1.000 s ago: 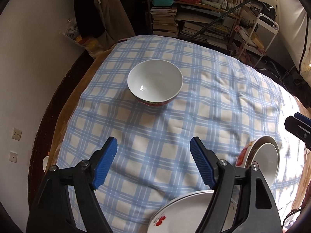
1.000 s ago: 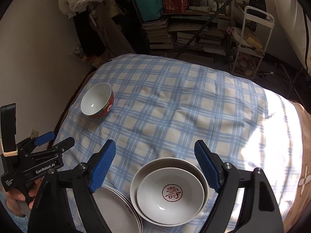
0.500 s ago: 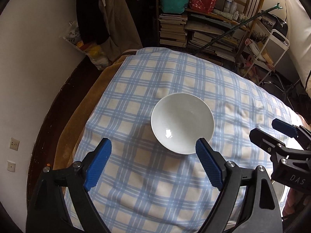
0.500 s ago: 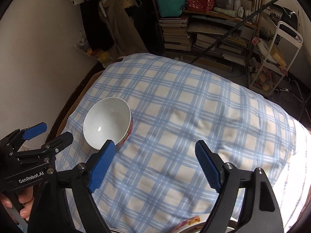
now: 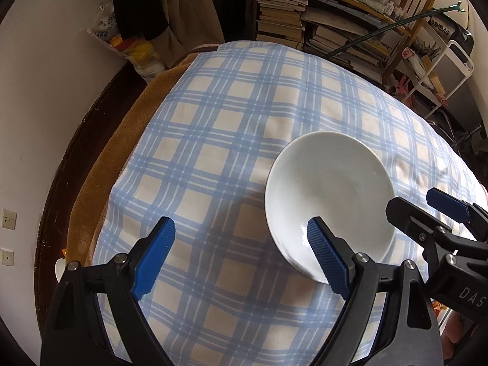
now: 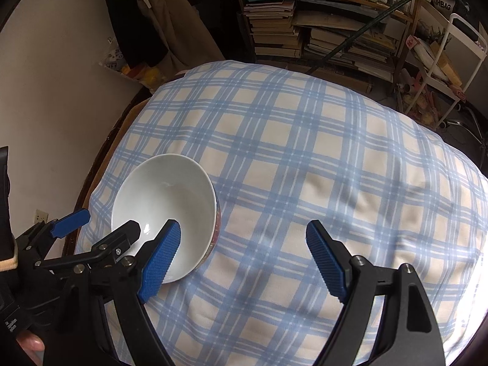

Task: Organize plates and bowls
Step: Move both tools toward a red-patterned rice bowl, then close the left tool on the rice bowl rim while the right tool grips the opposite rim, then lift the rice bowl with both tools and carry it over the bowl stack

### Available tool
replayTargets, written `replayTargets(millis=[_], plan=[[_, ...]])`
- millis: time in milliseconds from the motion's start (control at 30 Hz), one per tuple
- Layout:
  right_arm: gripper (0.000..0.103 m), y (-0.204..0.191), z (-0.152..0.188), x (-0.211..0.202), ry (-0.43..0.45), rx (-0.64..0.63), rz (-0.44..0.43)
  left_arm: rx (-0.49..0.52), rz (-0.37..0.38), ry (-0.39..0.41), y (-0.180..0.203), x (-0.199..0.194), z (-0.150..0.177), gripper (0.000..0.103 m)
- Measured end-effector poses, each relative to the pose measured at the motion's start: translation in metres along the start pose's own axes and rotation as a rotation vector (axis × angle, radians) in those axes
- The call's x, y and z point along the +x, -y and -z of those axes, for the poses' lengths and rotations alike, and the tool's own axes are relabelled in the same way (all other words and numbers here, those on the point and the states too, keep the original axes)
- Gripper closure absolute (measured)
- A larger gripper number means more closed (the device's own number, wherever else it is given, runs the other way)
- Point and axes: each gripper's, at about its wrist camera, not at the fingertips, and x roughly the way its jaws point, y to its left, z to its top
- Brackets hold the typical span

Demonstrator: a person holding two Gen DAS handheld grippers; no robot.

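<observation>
Room: pale wall on the left, dark clothes hanging at far left, a wooden bookshelf (image 5: 341, 27) crammed with stacked books along the far side, a white wire cart (image 6: 451, 58) at far right.

Surface: a table under a blue-and-cream checked cloth (image 5: 231, 140), rumpled in soft folds; a tan blanket edge (image 5: 122, 140) shows beyond its left border.

Task item: one white bowl (image 5: 329, 195), upright and empty, red pattern on the outer wall visible in the right wrist view (image 6: 164, 210). It sits on the cloth toward the near left part of the table.

Left gripper (image 5: 241, 256): jaws spread wide, nothing between them, only cloth. Its right blue pad overlaps the bowl's near rim in view; contact cannot be judged. The bowl lies right of its centre line.

Right gripper (image 6: 244, 256): jaws spread wide, nothing held. Its left pad overlaps the bowl's near right rim; the bowl lies left of it. The two tongs sit close together, one either side of the bowl.
</observation>
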Motion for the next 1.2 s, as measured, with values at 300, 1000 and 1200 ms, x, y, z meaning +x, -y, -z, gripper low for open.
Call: replayTargets(millis=[300, 1000, 1200], plan=[[0.041, -0.011, -0.004, 0.028, -0.051, -0.051, 0.052, -0.057, 0.109, -0.051, -0.008, 0.027, 0.008, 0.059], [0.093, -0.028, 0.022, 0.016, -0.061, -0.075, -0.03, -0.04, 0.155, -0.012, 0.005, -0.002, 0.029, 0.091], [0.093, -0.024, 0.028, -0.006, -0.04, -0.083, -0.034, -0.033, 0.161, 0.002, 0.013, -0.021, 0.036, 0.091]])
